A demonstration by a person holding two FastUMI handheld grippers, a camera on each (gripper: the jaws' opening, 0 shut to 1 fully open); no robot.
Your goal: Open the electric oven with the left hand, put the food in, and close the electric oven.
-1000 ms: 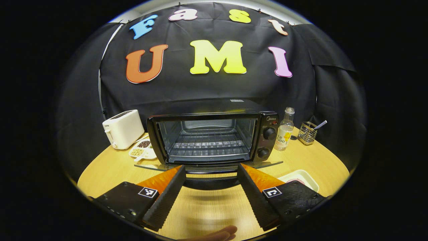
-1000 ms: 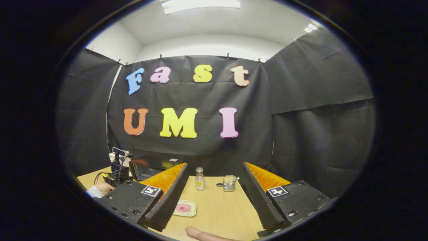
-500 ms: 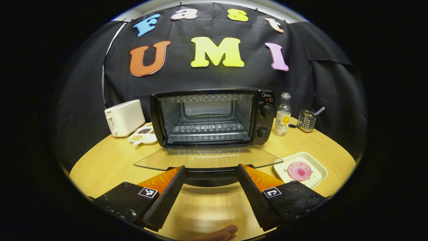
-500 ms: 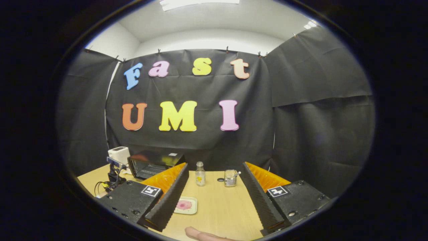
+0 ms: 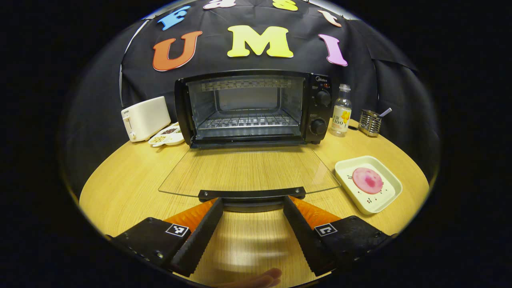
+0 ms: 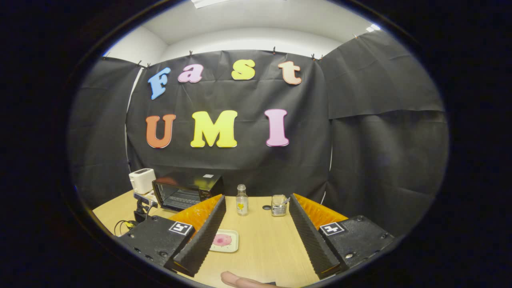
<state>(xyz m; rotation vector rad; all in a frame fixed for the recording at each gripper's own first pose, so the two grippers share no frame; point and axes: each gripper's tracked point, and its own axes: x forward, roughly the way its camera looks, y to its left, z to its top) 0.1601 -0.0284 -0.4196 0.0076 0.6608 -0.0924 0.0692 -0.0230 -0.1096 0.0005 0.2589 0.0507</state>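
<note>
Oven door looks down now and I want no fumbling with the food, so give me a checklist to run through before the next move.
1. Oven door fully open, lying flat: ok.
2. Rack bare, room for the food: ok.
3. Left gripper open, its fingers at the door handle and not clamped on it: ok.
4. Food on its tray, to the right of the door: ok.
5. Right gripper open, nothing between its fingers: ok.
6. Right gripper lined up on the tray: not ok, the tray sits behind its left finger.
</note>
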